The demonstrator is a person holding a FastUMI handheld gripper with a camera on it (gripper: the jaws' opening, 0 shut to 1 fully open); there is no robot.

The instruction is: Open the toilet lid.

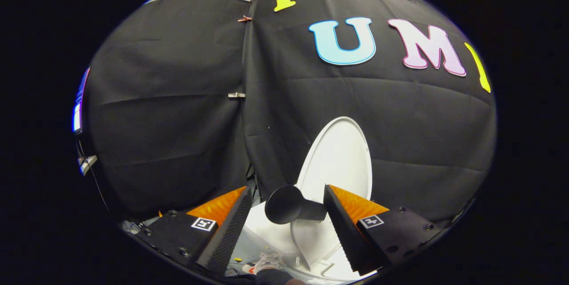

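The white toilet lid (340, 156) stands raised, nearly upright, against the black cloth wall just beyond my fingers. A black handle (286, 205) with a round flared end sticks out from the lid's lower edge and lies between my fingers. Its stem reaches the right finger (344, 227), while a gap stays between its round end and the left finger (224, 231). My gripper (286, 189) is open around this handle. Under the fingers shows the white toilet body (266, 231).
Black cloth walls close off the space ahead and to the left, meeting at a clipped seam (242, 98). A screen edge (78, 107) glows at the far left. A person's shoe (262, 266) shows on the floor below the fingers.
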